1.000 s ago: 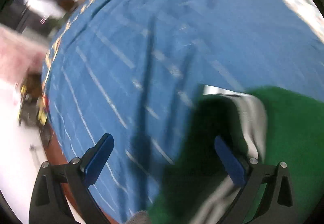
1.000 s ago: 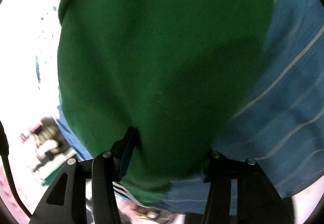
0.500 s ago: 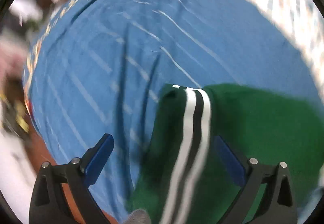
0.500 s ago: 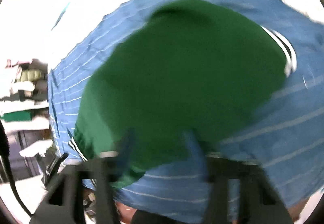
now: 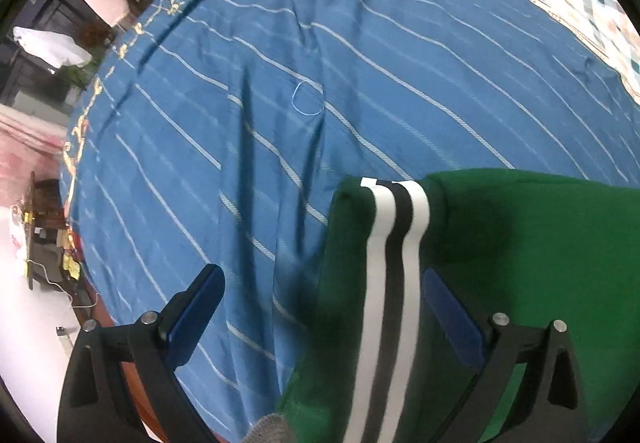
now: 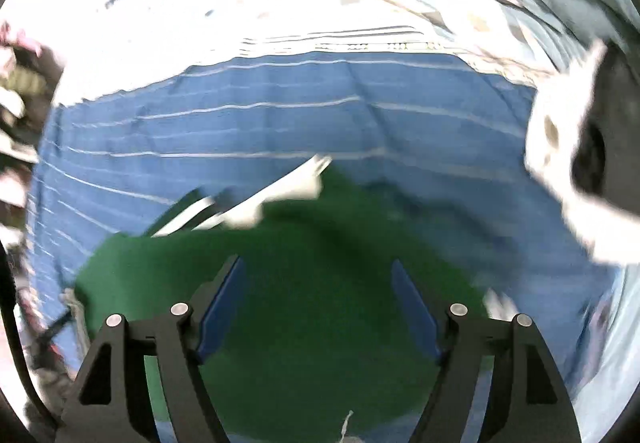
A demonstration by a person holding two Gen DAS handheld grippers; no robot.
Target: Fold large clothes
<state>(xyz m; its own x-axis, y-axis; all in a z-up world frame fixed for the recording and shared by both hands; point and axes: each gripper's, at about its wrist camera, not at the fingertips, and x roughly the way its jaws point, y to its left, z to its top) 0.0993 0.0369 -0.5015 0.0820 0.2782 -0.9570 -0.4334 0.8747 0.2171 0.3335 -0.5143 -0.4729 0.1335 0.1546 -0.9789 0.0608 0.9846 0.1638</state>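
A green garment (image 5: 520, 243) with a white and black striped band (image 5: 396, 243) lies folded on a blue striped sheet (image 5: 320, 63). My left gripper (image 5: 320, 307) is open and hovers over the garment's striped left edge. In the right wrist view the same green garment (image 6: 312, 283) lies below my right gripper (image 6: 318, 303), which is open and empty. Its white and black trim (image 6: 256, 203) shows at the far edge, blurred.
The blue sheet (image 6: 280, 123) covers a bed with a pale patterned cover (image 6: 240, 3) beyond it. A white and dark object (image 6: 580, 163) is blurred at the right. Furniture and clutter (image 5: 48, 43) stand past the sheet's left edge.
My right gripper has let go of the green garment, opened and drawn back. The garment now lies flat on the sheet. The left gripper stayed open as the striped edge settled beneath it.
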